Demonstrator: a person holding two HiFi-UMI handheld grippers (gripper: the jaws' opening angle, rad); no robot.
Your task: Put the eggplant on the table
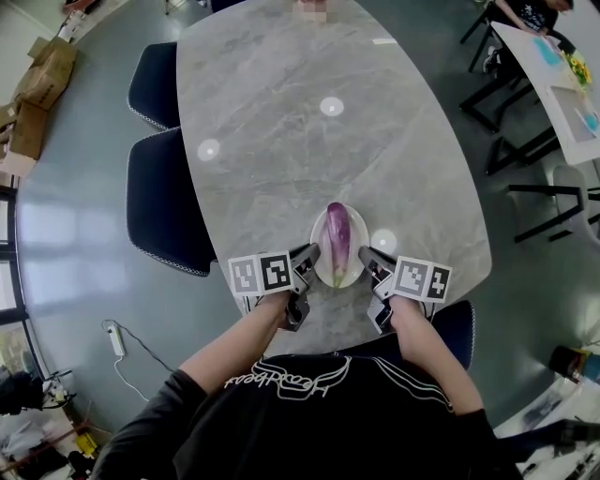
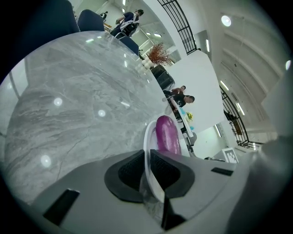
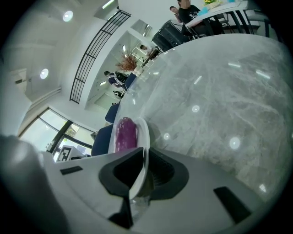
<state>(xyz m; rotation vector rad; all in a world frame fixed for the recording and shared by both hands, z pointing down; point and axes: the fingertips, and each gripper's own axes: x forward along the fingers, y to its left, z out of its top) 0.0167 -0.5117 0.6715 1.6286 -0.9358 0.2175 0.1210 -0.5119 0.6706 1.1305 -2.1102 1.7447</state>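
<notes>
A purple eggplant [image 1: 337, 231] lies lengthwise on a small white plate [image 1: 350, 272] over the near end of the grey marble table [image 1: 281, 112]. My left gripper [image 1: 307, 259] is shut on the plate's left rim and my right gripper [image 1: 368, 261] on its right rim. In the left gripper view the plate's rim [image 2: 147, 137] runs edge-on between the dark pads of the gripper [image 2: 149, 168], with the eggplant [image 2: 167, 135] just beyond. The right gripper view shows the same: rim [image 3: 143, 137] pinched in the gripper [image 3: 143, 171], eggplant [image 3: 124, 134] behind. Whether the plate rests on the table I cannot tell.
Two dark chairs [image 1: 164, 202] stand along the table's left side. A small wooden object [image 1: 312, 9] sits at the far end. Black-framed tables [image 1: 548, 84] and people are at the right, cardboard boxes [image 1: 37, 84] at the far left.
</notes>
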